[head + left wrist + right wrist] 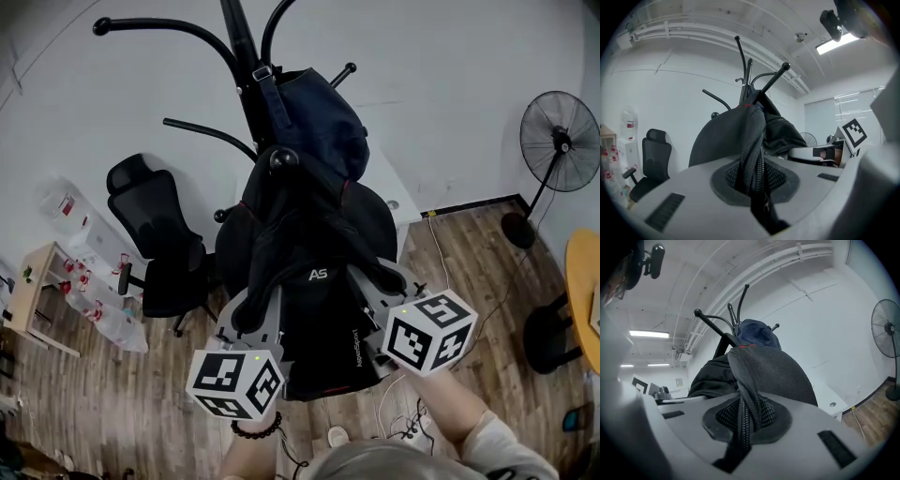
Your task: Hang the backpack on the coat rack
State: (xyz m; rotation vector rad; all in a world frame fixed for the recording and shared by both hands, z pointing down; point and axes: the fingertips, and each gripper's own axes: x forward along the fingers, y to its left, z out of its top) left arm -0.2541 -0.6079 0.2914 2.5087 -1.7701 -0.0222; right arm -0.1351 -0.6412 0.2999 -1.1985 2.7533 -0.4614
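Observation:
A black backpack [323, 300] hangs between my two grippers, pressed up against the black coat rack [240, 42]. Its top sits at a knob-tipped hook [283, 159]; I cannot tell whether it rests on that hook. My left gripper [251, 317] is shut on one mesh shoulder strap [752, 154], and my right gripper [377, 286] is shut on the other strap [747, 399]. In both gripper views the strap runs up from the pinched jaws to the backpack [722, 136] [778, 376]. A dark blue bag [319, 117] hangs higher on the rack.
A black office chair [155, 234] stands left of the rack, with a small wooden table [28, 281] and plastic bags [98, 314] beyond it. A white cabinet [398, 202] is behind the rack, a standing fan [561, 141] at right, and cables [403, 427] lie on the floor.

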